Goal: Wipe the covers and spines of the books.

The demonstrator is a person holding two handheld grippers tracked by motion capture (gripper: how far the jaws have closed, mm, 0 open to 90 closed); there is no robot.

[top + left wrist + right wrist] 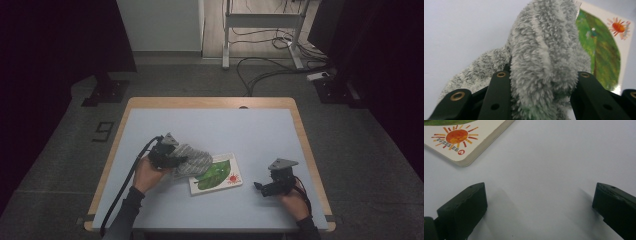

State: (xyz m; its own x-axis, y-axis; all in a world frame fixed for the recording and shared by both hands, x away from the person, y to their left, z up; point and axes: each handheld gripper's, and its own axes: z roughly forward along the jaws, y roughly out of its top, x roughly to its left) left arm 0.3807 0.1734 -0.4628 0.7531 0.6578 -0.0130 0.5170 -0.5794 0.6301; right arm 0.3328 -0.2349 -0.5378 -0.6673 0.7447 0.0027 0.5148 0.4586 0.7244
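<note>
Left tongs [541, 82] clamp fluffy cloth [544, 50] overlapping book [604, 47].

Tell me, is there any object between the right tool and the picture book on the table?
No. The right tool stands open over bare table, and in the right gripper view only empty surface separates its jaws from the picture book corner. The fuzzy grey cloth, gripped by the left tool, covers the book's opposite edge, away from this path.

Fluffy grey cloth [541, 50] covers the board book's [606, 47] left part in the left gripper view. Book cut by the top edge in the right gripper view; small lettering under the sun [455, 136] unreadable.
</note>
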